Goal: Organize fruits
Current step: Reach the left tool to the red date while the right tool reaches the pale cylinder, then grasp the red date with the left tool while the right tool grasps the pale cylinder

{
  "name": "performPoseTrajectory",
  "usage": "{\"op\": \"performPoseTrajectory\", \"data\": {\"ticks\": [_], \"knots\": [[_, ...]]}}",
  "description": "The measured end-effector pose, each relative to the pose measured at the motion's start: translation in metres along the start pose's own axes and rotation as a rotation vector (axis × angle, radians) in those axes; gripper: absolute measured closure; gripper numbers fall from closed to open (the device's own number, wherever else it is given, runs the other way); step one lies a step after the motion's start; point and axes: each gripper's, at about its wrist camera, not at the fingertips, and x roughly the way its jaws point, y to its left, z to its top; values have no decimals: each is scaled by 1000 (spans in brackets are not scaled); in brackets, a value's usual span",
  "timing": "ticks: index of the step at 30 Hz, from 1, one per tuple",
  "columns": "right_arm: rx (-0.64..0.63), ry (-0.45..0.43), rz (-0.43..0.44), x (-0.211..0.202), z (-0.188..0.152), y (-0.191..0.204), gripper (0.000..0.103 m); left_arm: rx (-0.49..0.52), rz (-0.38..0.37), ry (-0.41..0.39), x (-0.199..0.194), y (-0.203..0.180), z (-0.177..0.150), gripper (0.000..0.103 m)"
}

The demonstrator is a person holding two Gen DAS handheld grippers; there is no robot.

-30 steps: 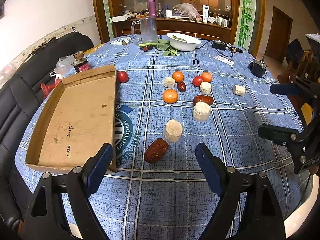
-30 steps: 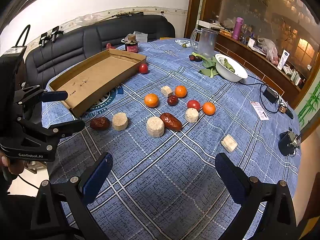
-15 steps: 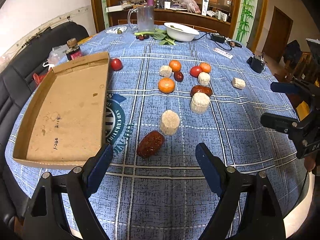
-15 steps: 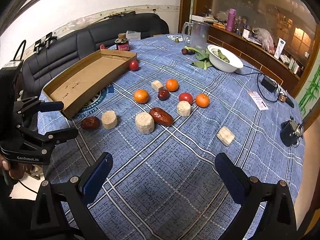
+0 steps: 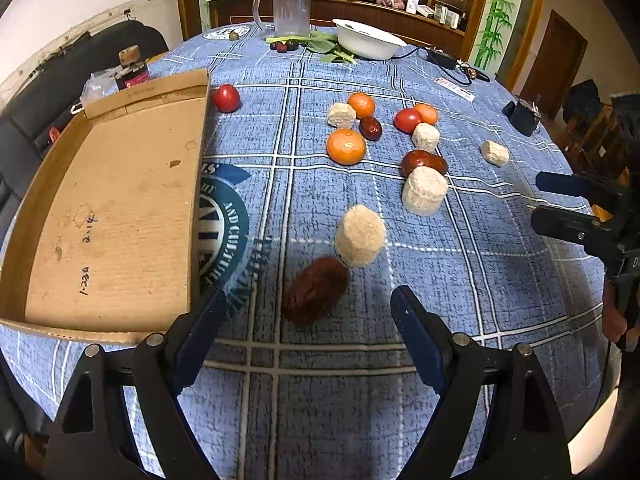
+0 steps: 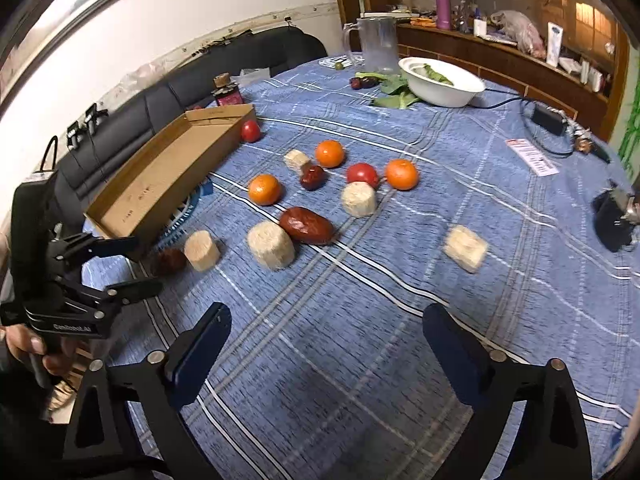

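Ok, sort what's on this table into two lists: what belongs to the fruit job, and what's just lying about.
Job:
- cardboard tray
- oranges
- tomatoes
- red dates
- beige cylinder pieces (probably)
- left gripper, open over the nearest date

Lying about:
- white bowl
- clear jug
- leafy greens
- small jar
- charger cable

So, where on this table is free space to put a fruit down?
The cardboard tray holds nothing. Bare cloth lies between the lone beige block and the right claw. It is crowded around the oranges, tomatoes and dates mid-table.
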Motion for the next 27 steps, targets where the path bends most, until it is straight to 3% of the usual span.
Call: {"op": "performPoseTrajectory", "data": {"ticks": [4, 8, 12, 15, 17, 19, 20, 27], "knots": [[-16, 69, 48, 22, 7, 20, 25, 32, 0, -6, 4, -2, 4, 18], [-48, 104, 42, 46, 12, 38, 29, 105, 4, -11, 10, -6, 7, 18], [-35, 155, 41, 65, 15, 41, 41, 164, -37, 40, 24, -7, 6, 35], [-34, 148, 14, 75, 18, 40, 47, 207, -47, 33, 28, -9, 7, 37], [-28, 148, 4, 78, 22, 40, 50, 206, -74, 30, 28, -9, 9, 53], [-24, 141, -5, 81, 25, 40, 63, 203, -74, 23, 28, -10, 10, 71], [-23, 140, -10, 81, 25, 40, 66, 202, -76, 21, 28, -11, 11, 74], [2, 118, -9, 69, 19, 39, 66, 148, -90, 0, 18, -9, 8, 74]]}}
